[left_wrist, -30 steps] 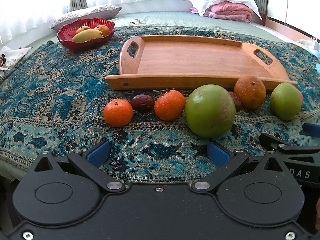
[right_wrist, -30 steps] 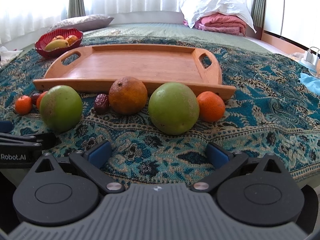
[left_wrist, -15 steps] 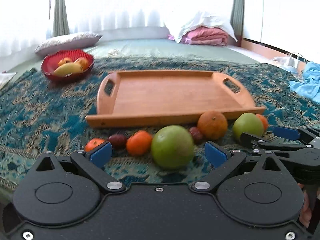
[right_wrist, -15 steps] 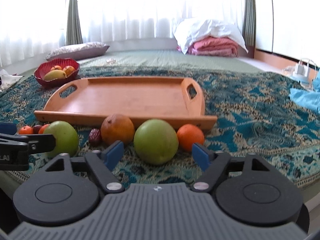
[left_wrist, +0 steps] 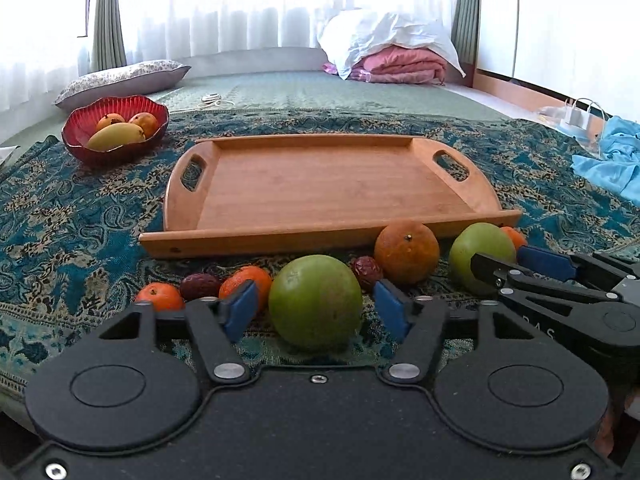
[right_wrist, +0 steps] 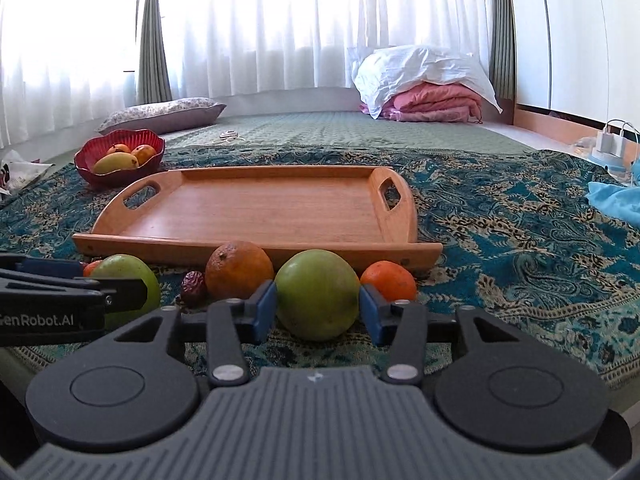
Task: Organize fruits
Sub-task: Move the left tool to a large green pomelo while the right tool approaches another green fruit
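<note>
A row of fruit lies on the patterned cloth before an empty wooden tray [left_wrist: 320, 184] [right_wrist: 260, 208]. My left gripper [left_wrist: 316, 310] is open, its blue pads either side of a big green fruit [left_wrist: 315, 302] with gaps showing. My right gripper [right_wrist: 318, 310] has its pads close against a second green fruit [right_wrist: 317, 294]; the fruit rests on the cloth. Between the green fruits lie a large orange [left_wrist: 407, 252] [right_wrist: 239, 269] and a dark date [left_wrist: 367, 271]. Small tangerines [left_wrist: 246, 286] [right_wrist: 388, 281] and another date [left_wrist: 200, 285] flank them.
A red bowl [left_wrist: 114, 128] [right_wrist: 120, 156] with a mango and other fruit stands at the back left. Pillows and folded bedding [right_wrist: 424, 88] lie at the bed's far end. A blue cloth [left_wrist: 612, 164] lies at the right. The cloth's front edge is just below the grippers.
Both grippers have narrowed and moved forward and lower, each now straddling a green fruit. The fruits have not moved.
</note>
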The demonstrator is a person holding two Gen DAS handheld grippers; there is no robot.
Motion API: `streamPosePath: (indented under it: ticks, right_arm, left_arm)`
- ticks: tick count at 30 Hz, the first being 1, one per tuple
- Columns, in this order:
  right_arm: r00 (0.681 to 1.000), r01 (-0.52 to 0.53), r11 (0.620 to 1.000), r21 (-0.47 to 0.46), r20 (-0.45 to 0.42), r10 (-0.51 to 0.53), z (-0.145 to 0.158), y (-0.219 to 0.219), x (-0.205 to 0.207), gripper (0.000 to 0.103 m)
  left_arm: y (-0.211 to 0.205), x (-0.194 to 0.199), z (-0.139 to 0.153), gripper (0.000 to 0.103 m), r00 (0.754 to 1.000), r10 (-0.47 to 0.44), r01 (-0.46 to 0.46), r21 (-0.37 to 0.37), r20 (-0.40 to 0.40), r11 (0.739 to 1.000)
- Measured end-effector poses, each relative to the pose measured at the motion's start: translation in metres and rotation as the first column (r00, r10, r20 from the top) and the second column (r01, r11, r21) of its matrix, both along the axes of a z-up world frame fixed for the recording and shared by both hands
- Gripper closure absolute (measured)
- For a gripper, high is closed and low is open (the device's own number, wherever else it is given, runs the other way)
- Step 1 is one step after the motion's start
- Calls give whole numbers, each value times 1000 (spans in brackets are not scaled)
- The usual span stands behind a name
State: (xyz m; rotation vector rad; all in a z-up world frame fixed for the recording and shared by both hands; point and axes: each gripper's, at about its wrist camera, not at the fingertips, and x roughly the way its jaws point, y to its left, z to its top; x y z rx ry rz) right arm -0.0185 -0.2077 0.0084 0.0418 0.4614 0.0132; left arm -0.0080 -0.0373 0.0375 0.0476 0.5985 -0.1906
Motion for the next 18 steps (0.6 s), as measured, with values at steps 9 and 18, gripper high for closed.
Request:
streamPosePath:
  ticks: [9, 18]
  right_arm:
    - [1000, -10, 1000, -29, 11, 10, -4, 3, 9, 36]
    - [999, -37, 999, -39, -6, 37, -8, 0, 20, 31]
  left_arm:
    - [-1, 5, -6, 50, 1000, 0, 0, -3, -16, 1000]
    - [-7, 10, -12, 48, 1000, -25, 25, 39, -4, 999]
